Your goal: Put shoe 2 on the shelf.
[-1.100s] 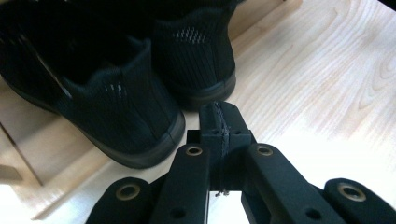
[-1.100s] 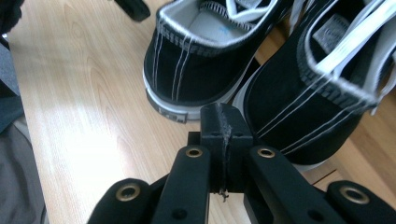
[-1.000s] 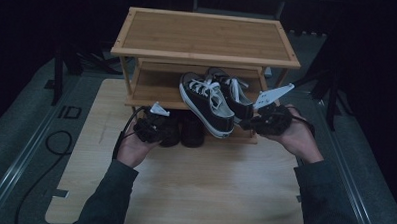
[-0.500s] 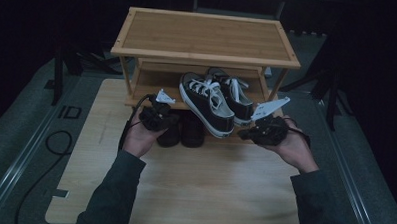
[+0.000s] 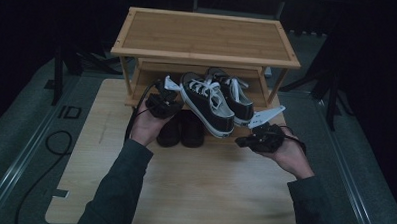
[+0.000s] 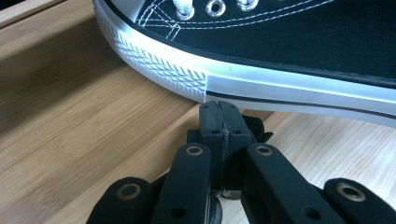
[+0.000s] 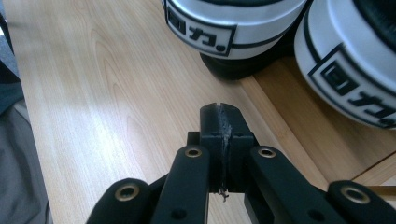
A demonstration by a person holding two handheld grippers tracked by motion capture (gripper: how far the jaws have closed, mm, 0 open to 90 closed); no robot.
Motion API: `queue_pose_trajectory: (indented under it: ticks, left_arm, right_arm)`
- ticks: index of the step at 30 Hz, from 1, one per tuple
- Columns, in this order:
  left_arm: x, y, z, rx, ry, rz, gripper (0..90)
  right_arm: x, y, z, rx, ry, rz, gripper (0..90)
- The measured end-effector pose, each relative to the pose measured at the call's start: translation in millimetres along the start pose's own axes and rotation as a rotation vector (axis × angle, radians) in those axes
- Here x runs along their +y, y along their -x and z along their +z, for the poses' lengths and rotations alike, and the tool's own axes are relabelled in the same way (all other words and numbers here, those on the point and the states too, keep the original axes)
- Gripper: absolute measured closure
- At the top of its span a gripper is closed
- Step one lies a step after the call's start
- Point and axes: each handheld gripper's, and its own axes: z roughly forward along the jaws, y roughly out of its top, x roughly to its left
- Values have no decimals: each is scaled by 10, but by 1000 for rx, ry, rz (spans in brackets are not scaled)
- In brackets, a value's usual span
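Two black canvas sneakers with white soles and laces, one beside the other, lie on the lower shelf of a bamboo shoe rack, their heels sticking out toward me. My left gripper is shut and empty at the left sneaker's side. In the left gripper view its tips sit just below that sneaker's white sole. My right gripper is shut and empty, lower and in front of the heels. The right gripper view shows its tips short of both logo-patched heels.
A pair of dark shoes stands on the wooden board under the sneakers' heels, between my hands. The rack's top shelf is bare. A black cable lies on the grey floor at the left. Dark stands flank the rack.
My left hand has lifted its gripper up toward the rack, beside the left sneaker. My right hand has dropped lower and nearer to me. Both grippers stayed shut.
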Motion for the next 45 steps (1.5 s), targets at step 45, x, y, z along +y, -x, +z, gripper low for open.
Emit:
queue_pose_trajectory:
  ticks: [45]
  left_arm:
    - [140, -178, 208, 110, -39, -28, 900]
  right_arm:
    - [130, -120, 70, 30, 65, -37, 899]
